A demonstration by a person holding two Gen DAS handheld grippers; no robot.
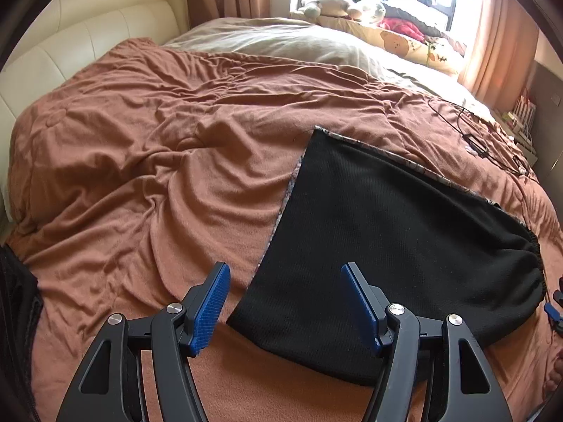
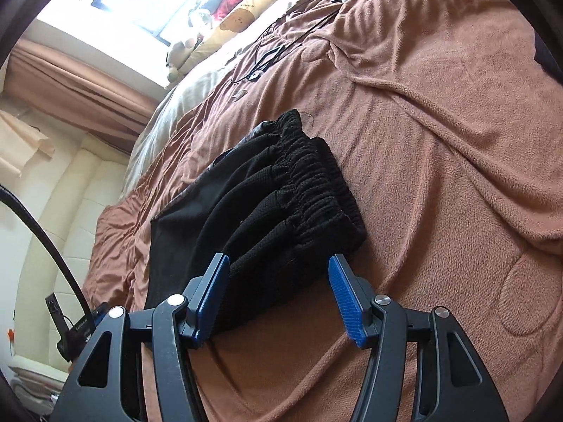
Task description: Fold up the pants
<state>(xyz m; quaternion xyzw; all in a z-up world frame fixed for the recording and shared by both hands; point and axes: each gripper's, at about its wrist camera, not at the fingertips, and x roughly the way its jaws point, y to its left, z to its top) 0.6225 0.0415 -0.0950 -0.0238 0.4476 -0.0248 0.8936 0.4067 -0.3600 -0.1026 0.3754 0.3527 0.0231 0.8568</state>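
Observation:
The black pants [image 1: 394,239] lie folded flat on the brown blanket [image 1: 158,147], their gathered elastic waistband at the right edge [image 1: 535,256]. My left gripper [image 1: 285,302] is open and empty, hovering over the pants' near left corner. In the right wrist view the pants [image 2: 267,218] show the ruched waistband [image 2: 313,183] toward me. My right gripper [image 2: 279,292] is open and empty, its fingers on either side of the waistband's near corner, just above it.
The blanket [image 2: 440,140] covers a bed with a cream padded headboard [image 1: 88,35]. Black cables and small devices [image 1: 475,140] lie on the blanket beyond the pants. Pillows and plush toys [image 1: 352,7] sit under the window. A cluttered shelf [image 1: 520,119] stands at the right.

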